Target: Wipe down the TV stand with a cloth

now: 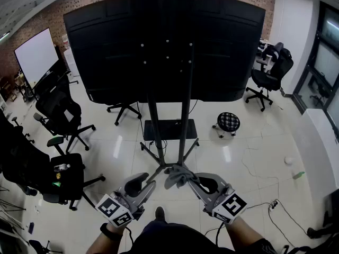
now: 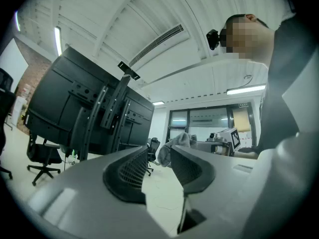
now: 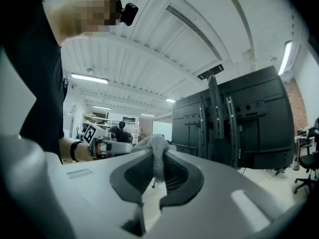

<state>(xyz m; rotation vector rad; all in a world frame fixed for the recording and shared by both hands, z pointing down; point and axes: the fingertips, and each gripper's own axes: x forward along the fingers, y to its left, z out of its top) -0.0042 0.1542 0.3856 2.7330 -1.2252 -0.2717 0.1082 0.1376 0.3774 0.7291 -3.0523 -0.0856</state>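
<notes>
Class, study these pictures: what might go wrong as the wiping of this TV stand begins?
The cloth is pinched by a thin fold between the fingers of the right gripper, so it may slip out during rubbing. The stand carries a big screen on slim posts; a hard push might rock it.

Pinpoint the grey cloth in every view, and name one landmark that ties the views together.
Head view: the grey cloth is low centre, bunched at the right gripper tips, in front of the stand's base.
Left gripper view: near centre, just beyond the left gripper.
Right gripper view: centre, pinched between that gripper's jaws.
Shared landmark: the TV stand posts.
</notes>
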